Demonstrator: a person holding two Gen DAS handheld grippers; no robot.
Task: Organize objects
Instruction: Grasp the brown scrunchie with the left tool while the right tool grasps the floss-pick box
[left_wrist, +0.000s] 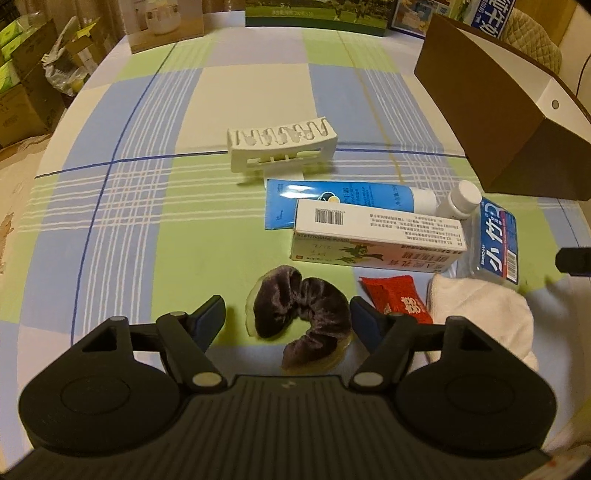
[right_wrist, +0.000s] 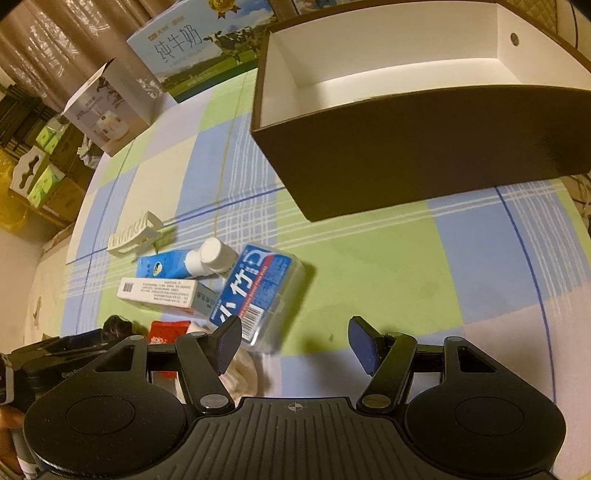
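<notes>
A dark purple velvet scrunchie (left_wrist: 303, 314) lies on the checked tablecloth between the fingers of my left gripper (left_wrist: 288, 319). The jaws are open, with a gap on the left side. To its right lie a red packet (left_wrist: 395, 295) and a white cloth (left_wrist: 480, 317). Behind them sit a white carton (left_wrist: 373, 236), a blue tube (left_wrist: 340, 199), a white bottle (left_wrist: 461, 201), a clear floss box (left_wrist: 495, 247) and a white rack (left_wrist: 280, 147). My right gripper (right_wrist: 295, 343) hovers open beside the floss box (right_wrist: 258, 291), gripping nothing. The brown box (right_wrist: 406, 147) with a white inside stands open behind.
Printed milk cartons (right_wrist: 192, 48) and a grey-white box (right_wrist: 107, 110) line the far table edge. Cardboard boxes (left_wrist: 22, 92) are stacked on the floor to the left. Bare tablecloth (right_wrist: 424, 266) stretches between the right gripper and the brown box.
</notes>
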